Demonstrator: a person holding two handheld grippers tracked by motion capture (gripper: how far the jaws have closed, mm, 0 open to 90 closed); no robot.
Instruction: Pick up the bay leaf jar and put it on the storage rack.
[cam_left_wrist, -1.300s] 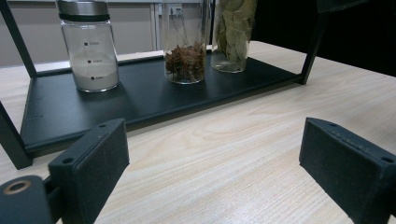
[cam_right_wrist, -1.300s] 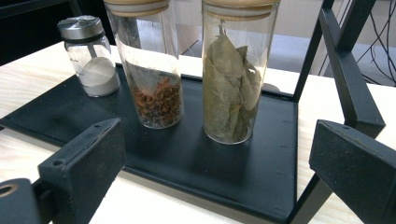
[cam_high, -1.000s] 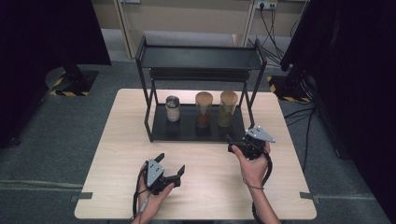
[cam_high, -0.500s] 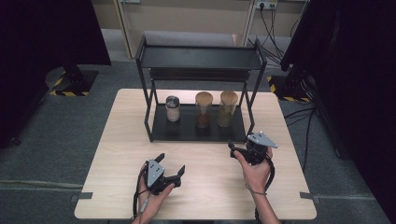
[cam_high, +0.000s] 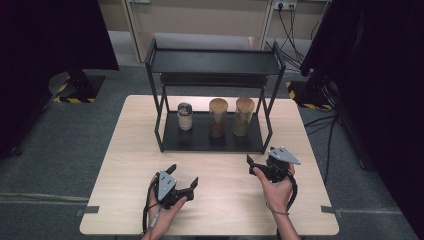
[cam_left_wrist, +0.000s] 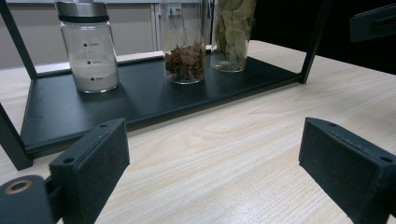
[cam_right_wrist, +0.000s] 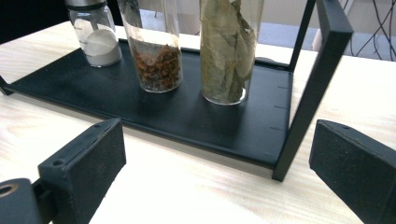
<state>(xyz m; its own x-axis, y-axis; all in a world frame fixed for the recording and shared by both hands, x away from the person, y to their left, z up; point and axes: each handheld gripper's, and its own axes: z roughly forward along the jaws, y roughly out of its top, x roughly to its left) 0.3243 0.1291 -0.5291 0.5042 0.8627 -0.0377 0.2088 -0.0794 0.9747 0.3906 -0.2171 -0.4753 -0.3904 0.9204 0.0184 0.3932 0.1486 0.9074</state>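
Note:
A black two-tier rack (cam_high: 212, 142) stands at the back of the table. On its lower shelf stand a short jar of white powder (cam_high: 185, 116) (cam_left_wrist: 91, 49) (cam_right_wrist: 95, 35), a jar of brown spice (cam_high: 218, 117) (cam_left_wrist: 184, 44) (cam_right_wrist: 154, 49) and a jar of bay leaves (cam_high: 243, 116) (cam_left_wrist: 231, 32) (cam_right_wrist: 226, 51). My left gripper (cam_high: 184, 176) (cam_left_wrist: 215, 172) rests open near the front edge, empty. In front of the rack's right post, my right gripper (cam_high: 260, 161) (cam_right_wrist: 217, 172) is open and empty too.
The wooden table (cam_high: 220, 210) has bare surface between the grippers and the rack. The rack's front right post (cam_right_wrist: 310, 98) rises close to my right gripper. Dark stands and cables (cam_high: 325, 122) lie on the floor around the table.
My right gripper has drawn back from the rack toward the table's front. The left gripper has stayed where it was.

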